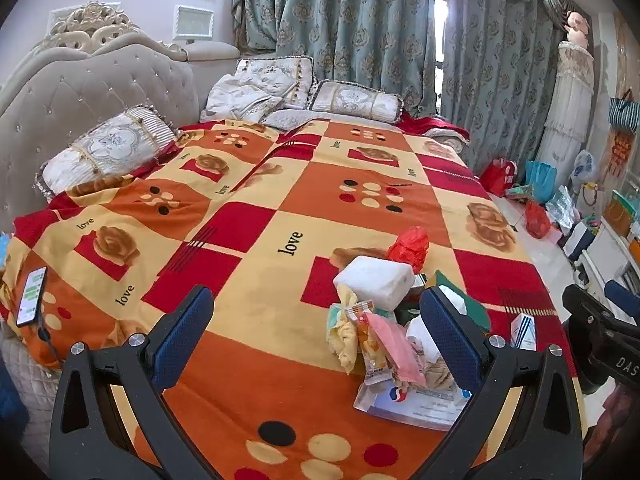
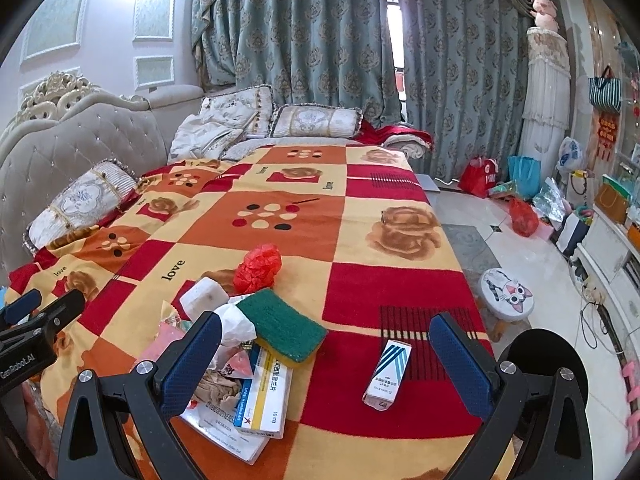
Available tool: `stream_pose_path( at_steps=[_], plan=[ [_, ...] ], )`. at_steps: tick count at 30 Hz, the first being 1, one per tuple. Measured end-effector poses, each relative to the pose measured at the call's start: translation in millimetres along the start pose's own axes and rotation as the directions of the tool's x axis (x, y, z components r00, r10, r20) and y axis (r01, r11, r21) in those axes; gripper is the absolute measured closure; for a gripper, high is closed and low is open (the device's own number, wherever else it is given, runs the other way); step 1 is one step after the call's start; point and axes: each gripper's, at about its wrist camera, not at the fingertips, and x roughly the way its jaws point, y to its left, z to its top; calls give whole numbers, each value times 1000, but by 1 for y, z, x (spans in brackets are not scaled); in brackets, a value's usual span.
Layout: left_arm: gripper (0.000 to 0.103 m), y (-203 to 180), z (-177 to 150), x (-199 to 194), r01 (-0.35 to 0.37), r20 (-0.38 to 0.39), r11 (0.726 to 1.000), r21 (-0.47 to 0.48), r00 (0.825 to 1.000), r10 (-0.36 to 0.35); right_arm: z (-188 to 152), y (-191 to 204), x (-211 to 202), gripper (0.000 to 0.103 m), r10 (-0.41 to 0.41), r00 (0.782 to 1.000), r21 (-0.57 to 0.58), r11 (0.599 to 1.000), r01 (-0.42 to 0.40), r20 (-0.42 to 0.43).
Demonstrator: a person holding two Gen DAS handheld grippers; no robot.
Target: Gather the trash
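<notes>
A heap of trash (image 2: 240, 344) is piled on the patterned bedspread (image 2: 400, 280) near the foot of the bed: a green scouring sponge (image 2: 286, 330), a crumpled red plastic bag (image 2: 258, 266), a white block (image 2: 202, 298), possibly foam, and medicine boxes (image 2: 264, 394). A small striped carton (image 2: 388, 374) lies apart, between the spread jaws of the right gripper (image 2: 326, 358). The left gripper (image 1: 316, 330) is likewise held wide, empty.

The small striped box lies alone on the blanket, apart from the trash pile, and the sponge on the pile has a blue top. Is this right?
Only the colour is wrong. The right wrist view shows the sponge has a green top. The striped box does lie alone on the blanket, apart from the pile.
</notes>
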Motion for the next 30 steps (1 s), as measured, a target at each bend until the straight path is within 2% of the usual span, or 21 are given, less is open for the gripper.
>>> stream_pose_path(
  at_steps=[18,30],
  plan=[
    [0,0,1,9,-36,-20,999,4,999,36,-13,-16,3,0,13,999,-19,1000,-14,-38],
    [0,2,-2,13,37,-70,998,43,997,-34,-29,-38,16,0,7,993,-54,998,-13,-120]
  ],
)
